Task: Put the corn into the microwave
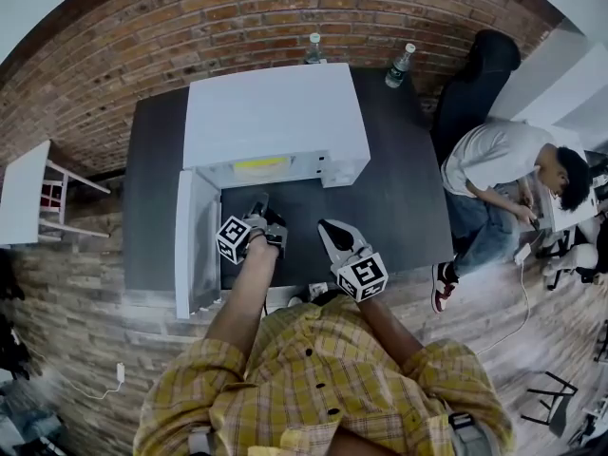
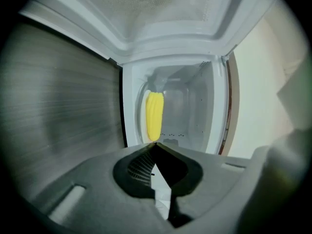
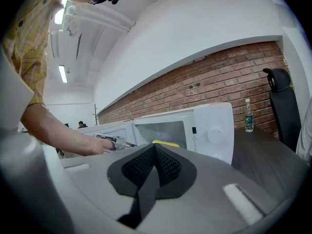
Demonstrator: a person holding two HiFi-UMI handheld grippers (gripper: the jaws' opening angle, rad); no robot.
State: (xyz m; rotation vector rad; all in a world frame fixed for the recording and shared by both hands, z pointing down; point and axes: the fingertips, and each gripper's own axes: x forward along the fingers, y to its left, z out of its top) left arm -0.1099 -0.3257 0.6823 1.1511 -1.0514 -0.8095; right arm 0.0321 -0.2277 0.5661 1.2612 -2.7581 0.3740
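The corn (image 2: 154,116) lies inside the open microwave (image 1: 275,112) at the counter's (image 1: 399,188) back edge. Your left tongs (image 2: 155,144) are clenched empty before it, and your right tongs (image 3: 155,146) are clenched empty too.

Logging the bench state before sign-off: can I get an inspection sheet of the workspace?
Surface: dark table.
Job's things: white microwave, door open; corn inside.
Clutter: two bottles at the table's back edge.
Grippers: left gripper shut, empty, facing the cavity; right gripper shut, empty.
Cables: white cable on the floor, right side.
Surroundings: brick wall, black chair, seated person.
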